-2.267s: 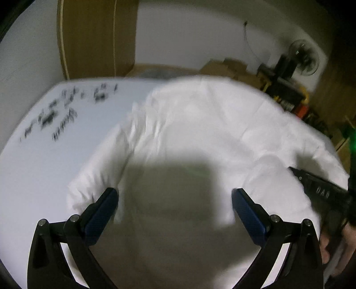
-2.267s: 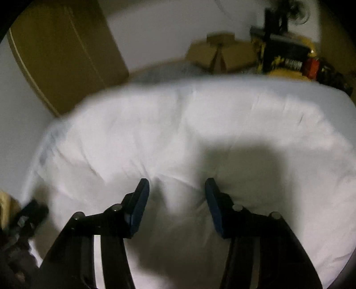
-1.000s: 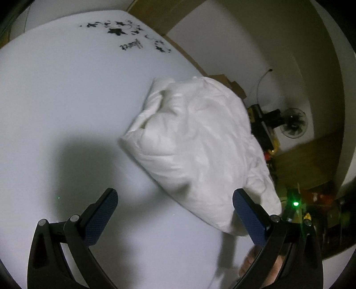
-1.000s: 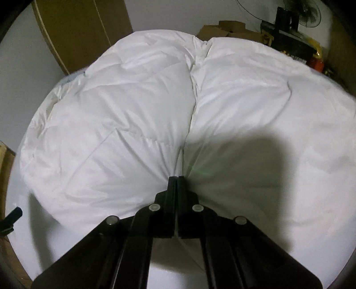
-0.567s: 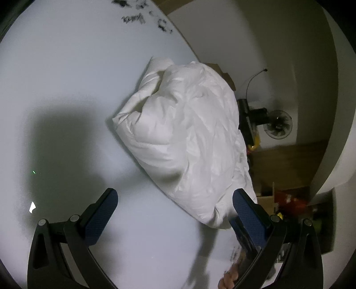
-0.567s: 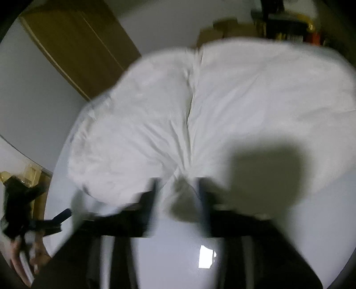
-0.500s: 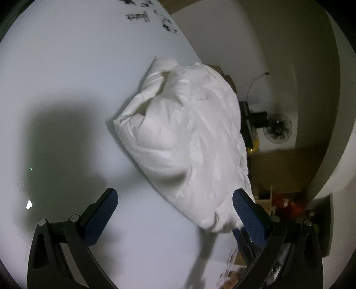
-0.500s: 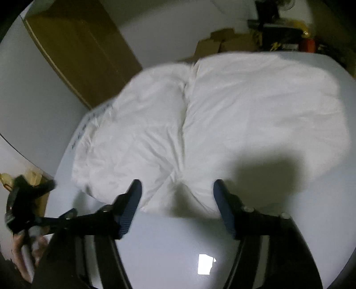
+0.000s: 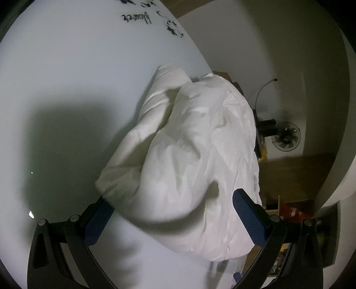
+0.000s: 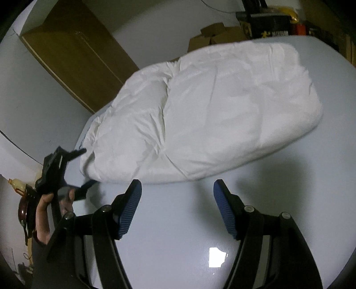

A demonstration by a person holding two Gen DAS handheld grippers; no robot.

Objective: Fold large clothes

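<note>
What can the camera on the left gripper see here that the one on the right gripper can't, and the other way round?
Only the left wrist view shows black writing on the white table's far end and a fan by the wall.

Only the right wrist view shows a brown cabinet, cardboard boxes, a bright light reflection on the table, and the person's hand holding the left gripper.

Both show the folded white puffy garment on the white table, each behind its own open blue-padded fingers.

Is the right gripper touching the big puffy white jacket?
Apart. In the right wrist view the right gripper has its jaws open over bare white table, and a strip of table shows between its tips and the puffy white jacket.
</note>
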